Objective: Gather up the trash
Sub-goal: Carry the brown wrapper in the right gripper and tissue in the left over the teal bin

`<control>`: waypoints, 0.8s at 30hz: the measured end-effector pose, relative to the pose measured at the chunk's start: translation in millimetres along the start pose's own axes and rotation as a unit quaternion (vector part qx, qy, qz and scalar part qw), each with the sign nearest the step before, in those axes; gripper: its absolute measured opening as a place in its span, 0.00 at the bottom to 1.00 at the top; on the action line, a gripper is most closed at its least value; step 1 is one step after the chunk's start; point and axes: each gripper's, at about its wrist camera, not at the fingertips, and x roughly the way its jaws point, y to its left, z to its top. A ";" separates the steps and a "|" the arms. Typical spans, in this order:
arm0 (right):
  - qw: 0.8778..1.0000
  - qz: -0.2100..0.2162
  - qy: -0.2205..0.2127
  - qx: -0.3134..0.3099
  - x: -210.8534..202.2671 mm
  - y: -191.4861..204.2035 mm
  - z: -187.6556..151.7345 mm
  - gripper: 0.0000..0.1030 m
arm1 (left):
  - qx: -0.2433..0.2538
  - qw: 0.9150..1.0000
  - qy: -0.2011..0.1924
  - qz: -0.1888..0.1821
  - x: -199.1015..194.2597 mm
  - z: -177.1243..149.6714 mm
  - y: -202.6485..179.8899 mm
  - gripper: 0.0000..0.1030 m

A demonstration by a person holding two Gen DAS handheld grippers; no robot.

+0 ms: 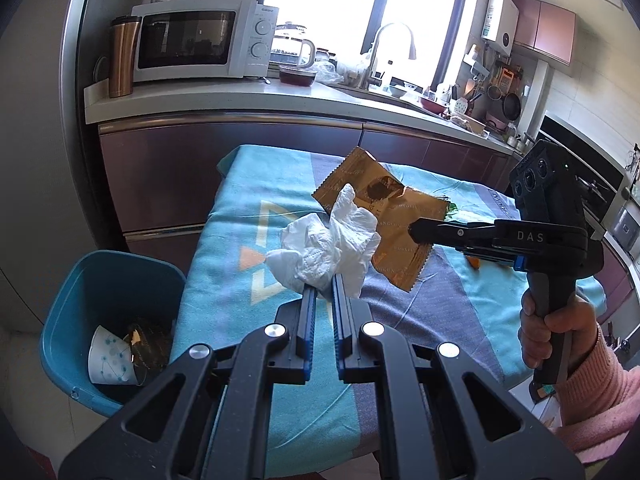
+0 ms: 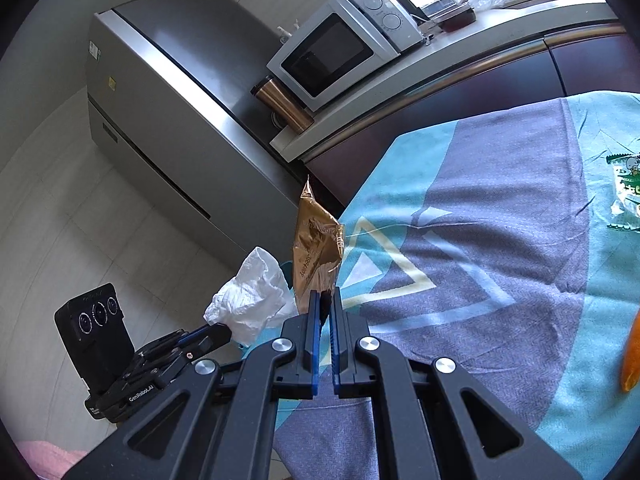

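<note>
My left gripper [image 1: 323, 282] is shut on a crumpled white tissue [image 1: 328, 244], held above the table's left part. It also shows in the right wrist view [image 2: 250, 300]. My right gripper [image 2: 325, 298] is shut on a gold snack wrapper [image 2: 316, 248] and holds it upright in the air near the table's left edge. In the left wrist view the wrapper [image 1: 384, 208] hangs from the right gripper [image 1: 414, 230] just behind the tissue. A blue trash bin [image 1: 72, 304] stands on the floor left of the table, with a paper cup [image 1: 110, 358] and other trash inside.
The table wears a teal and purple cloth [image 2: 500, 248]. A green snack packet [image 2: 626, 192] and an orange object [image 2: 632, 356] lie at its right side. Behind stand kitchen cabinets, a counter with a microwave [image 1: 200, 42], a copper tumbler [image 1: 122, 58] and a fridge [image 2: 168, 112].
</note>
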 end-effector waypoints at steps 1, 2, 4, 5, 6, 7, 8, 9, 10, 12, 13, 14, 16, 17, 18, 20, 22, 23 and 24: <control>1.000 0.001 0.003 -0.001 1.5 0.9 -0.1 0.04 | -0.001 1.000 0.000 0.002 -1.5 -0.8 2.4 0.08; 1.000 0.002 0.005 -0.002 2.8 1.9 -0.4 0.04 | -0.003 1.000 -0.001 0.005 -3.1 -1.1 4.5 0.08; 1.000 0.005 0.009 -0.003 6.2 3.7 0.0 0.04 | -0.007 1.000 -0.001 0.010 -5.9 -2.3 8.3 0.08; 1.000 0.006 0.012 -0.004 8.0 4.5 0.1 0.04 | -0.008 1.000 -0.001 0.013 -7.3 -2.6 10.7 0.08; 1.000 0.007 0.014 -0.005 9.8 5.5 0.1 0.04 | -0.011 1.000 -0.002 0.015 -9.1 -3.2 13.7 0.08; 1.000 0.008 0.016 -0.006 11.7 6.7 0.0 0.04 | -0.014 1.000 -0.002 0.018 -10.6 -3.7 16.2 0.08; 1.000 0.010 0.019 -0.008 13.4 7.8 0.0 0.04 | -0.016 1.000 -0.003 0.021 -12.5 -4.5 18.8 0.08; 1.000 0.011 0.022 -0.010 15.2 9.3 -0.1 0.04 | -0.019 0.999 -0.005 0.025 -14.4 -4.9 21.6 0.08; 1.000 0.013 0.025 -0.012 17.2 10.6 0.0 0.04 | -0.022 0.999 -0.006 0.029 -16.3 -5.5 24.9 0.08; 0.999 0.015 0.029 -0.014 21.4 14.3 -0.6 0.04 | -0.029 0.999 -0.009 0.036 -21.3 -6.9 30.8 0.08; 0.999 0.017 0.031 -0.017 23.6 16.4 -0.7 0.04 | -0.032 0.999 -0.011 0.040 -23.9 -7.2 33.8 0.08; 0.999 0.018 0.033 -0.018 25.0 17.8 -0.8 0.04 | -0.035 0.998 -0.013 0.045 -26.4 -7.4 36.9 0.08; 0.999 0.020 0.037 -0.021 28.4 21.4 -1.1 0.04 | -0.041 0.998 -0.018 0.054 -31.0 -7.4 45.1 0.08; 0.999 0.021 0.039 -0.023 30.3 23.4 -1.2 0.04 | -0.044 0.997 -0.020 0.058 -33.5 -7.7 49.0 0.08; 0.999 0.022 0.041 -0.025 32.5 25.4 -1.5 0.04 | -0.048 0.997 -0.022 0.063 -35.8 -7.9 53.2 0.08; 0.998 0.024 0.045 -0.028 37.6 29.3 -0.5 0.04 | -0.055 0.996 -0.025 0.071 -40.5 -8.6 61.1 0.08; 0.998 0.026 0.050 -0.034 43.1 34.6 -0.3 0.04 | -0.061 0.994 -0.026 0.082 -44.6 -9.6 69.8 0.08; 0.998 0.028 0.052 -0.035 45.8 36.7 -0.1 0.04 | -0.064 0.994 -0.026 0.085 -45.9 -10.0 73.6 0.08; 0.997 0.030 0.055 -0.038 48.5 38.7 0.0 0.04 | -0.066 0.993 -0.026 0.091 -47.1 -10.8 77.4 0.08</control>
